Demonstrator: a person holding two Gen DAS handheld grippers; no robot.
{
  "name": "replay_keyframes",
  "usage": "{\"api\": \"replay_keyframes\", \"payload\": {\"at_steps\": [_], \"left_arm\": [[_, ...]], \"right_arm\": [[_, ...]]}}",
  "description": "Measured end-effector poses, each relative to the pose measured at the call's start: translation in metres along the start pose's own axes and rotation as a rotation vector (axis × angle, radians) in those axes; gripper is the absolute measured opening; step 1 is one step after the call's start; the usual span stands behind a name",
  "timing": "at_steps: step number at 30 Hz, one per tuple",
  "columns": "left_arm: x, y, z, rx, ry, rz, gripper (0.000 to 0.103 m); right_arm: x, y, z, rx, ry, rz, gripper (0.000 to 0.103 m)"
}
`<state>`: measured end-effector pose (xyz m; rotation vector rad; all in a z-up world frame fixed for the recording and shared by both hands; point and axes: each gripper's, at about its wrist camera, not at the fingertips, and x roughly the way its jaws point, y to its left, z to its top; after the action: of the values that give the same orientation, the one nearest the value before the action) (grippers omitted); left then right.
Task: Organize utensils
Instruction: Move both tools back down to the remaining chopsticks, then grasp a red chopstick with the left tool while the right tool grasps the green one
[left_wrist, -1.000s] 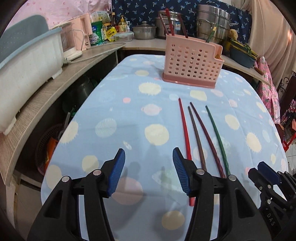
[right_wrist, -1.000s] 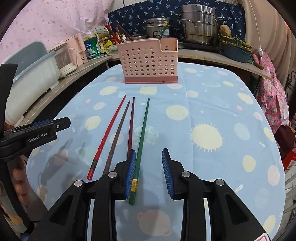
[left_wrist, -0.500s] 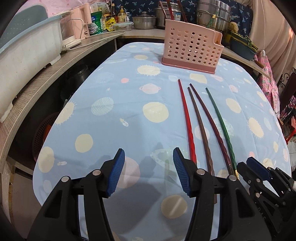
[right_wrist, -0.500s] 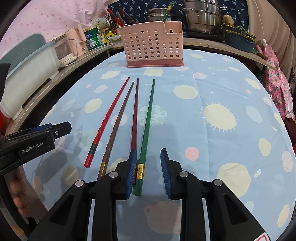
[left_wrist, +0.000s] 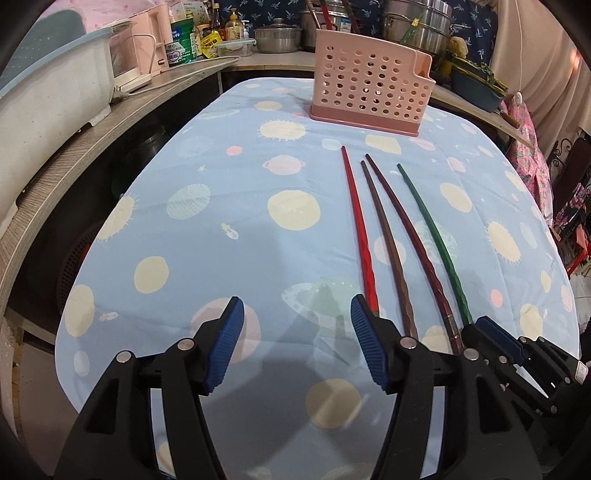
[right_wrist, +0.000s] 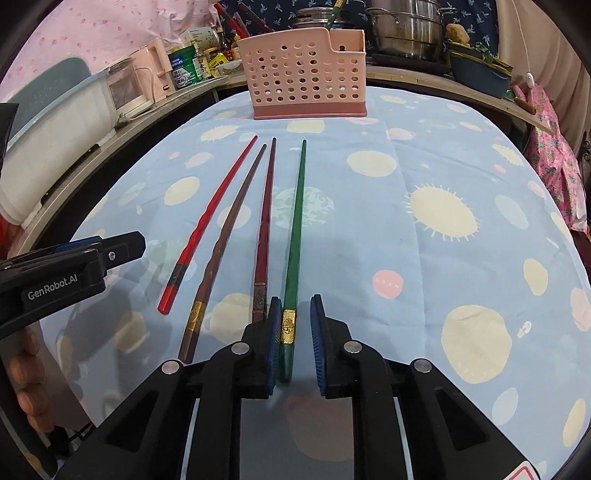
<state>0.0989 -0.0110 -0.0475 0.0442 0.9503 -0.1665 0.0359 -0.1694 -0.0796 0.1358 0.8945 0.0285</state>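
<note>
Four chopsticks lie side by side on the blue tablecloth: red, brown, dark red and green. A pink perforated basket stands upright at the table's far end, holding a few utensils. My right gripper straddles the green chopstick's gold-banded near end. Its jaws are closing, with the left pad against the stick and a gap still showing at the right pad. My left gripper hovers left of the red chopstick's near end. Its jaws are opening with nothing between them.
A wooden counter curves along the left with a white tub, a pink appliance and cans. Steel pots sit behind the basket. The table's near edge lies just under both grippers. A person's fingers show at the lower left.
The right jaws have narrowed around the green chopstick's end. The left jaws have spread a little. Both grippers have sunk slightly toward the cloth.
</note>
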Motion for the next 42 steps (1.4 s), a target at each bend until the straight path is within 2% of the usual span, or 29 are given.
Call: {"api": "replay_keyframes", "payload": {"at_steps": [3, 12, 19, 24, 27, 33, 35, 42], "left_arm": [[0.002, -0.003, -0.002, 0.005, 0.009, -0.008, 0.057], [0.002, -0.013, -0.006, 0.016, 0.018, -0.04, 0.061], [0.014, -0.022, -0.011, 0.016, 0.055, -0.068, 0.06], [0.017, -0.026, -0.012, 0.026, 0.047, -0.046, 0.057], [0.017, -0.026, -0.012, 0.029, 0.046, -0.038, 0.049], [0.015, -0.027, -0.012, 0.041, 0.05, -0.042, 0.023], [0.016, -0.026, -0.012, 0.039, 0.054, -0.045, 0.011], [0.015, -0.024, -0.012, 0.024, 0.063, -0.061, 0.008]], "right_arm": [[-0.002, -0.006, -0.003, 0.013, -0.002, -0.001, 0.007], [-0.01, -0.021, -0.01, 0.055, -0.008, -0.019, 0.006], [-0.011, -0.023, -0.011, 0.062, -0.01, -0.017, 0.006], [-0.011, -0.024, -0.012, 0.064, -0.01, -0.015, 0.007], [-0.011, -0.024, -0.012, 0.064, -0.01, -0.015, 0.007], [-0.011, -0.024, -0.012, 0.064, -0.011, -0.015, 0.007], [-0.011, -0.024, -0.012, 0.064, -0.011, -0.014, 0.007], [-0.012, -0.024, -0.013, 0.065, -0.01, -0.013, 0.007]]}}
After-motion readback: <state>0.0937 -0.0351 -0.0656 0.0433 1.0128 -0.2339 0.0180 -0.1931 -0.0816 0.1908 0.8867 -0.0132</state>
